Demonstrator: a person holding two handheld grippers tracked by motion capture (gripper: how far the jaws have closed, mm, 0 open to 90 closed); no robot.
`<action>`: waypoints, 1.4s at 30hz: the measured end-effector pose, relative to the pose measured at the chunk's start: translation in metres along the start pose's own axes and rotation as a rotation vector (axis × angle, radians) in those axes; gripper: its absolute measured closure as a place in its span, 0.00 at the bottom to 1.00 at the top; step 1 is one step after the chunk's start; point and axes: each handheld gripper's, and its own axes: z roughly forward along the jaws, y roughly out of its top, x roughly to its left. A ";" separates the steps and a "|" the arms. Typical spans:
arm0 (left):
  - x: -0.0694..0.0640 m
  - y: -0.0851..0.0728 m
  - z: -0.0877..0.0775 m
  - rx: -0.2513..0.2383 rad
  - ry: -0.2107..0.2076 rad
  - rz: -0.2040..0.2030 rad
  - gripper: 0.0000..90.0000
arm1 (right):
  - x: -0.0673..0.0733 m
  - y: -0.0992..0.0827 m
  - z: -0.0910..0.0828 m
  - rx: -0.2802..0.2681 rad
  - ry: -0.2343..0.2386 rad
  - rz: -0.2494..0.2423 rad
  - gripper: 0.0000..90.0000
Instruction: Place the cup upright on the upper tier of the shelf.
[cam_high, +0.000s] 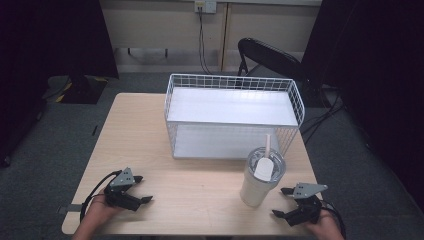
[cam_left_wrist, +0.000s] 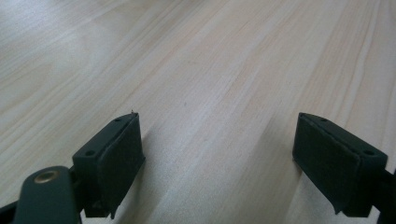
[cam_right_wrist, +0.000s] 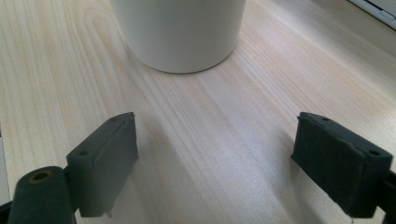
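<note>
Risk entry: my right tool (cam_high: 286, 202), spread wide and empty at lower right, could tip the tall lidded cup (cam_high: 261, 176) if it strikes high; left tool (cam_high: 141, 189) likewise spread, idle.

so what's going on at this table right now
A person sits at a wooden table with a two-jaw gripper in each hand. Both rest low near the front edge with jaws open, holding nothing. The right gripper points at a white lidded cup with a straw, close in front of it but not touching. The left gripper faces bare tabletop. Behind the cup stands a white wire basket.
</note>
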 end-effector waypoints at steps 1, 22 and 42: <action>0.000 0.000 0.000 0.000 0.000 0.000 0.17 | 0.000 0.000 0.000 0.000 0.000 0.000 0.15; 0.000 0.000 0.000 -0.002 -0.002 -0.002 0.17 | 0.012 0.028 0.002 -0.052 0.020 0.021 0.18; 0.000 0.000 0.000 -0.003 -0.001 -0.002 0.17 | 0.015 0.050 -0.009 -0.184 0.052 0.068 0.16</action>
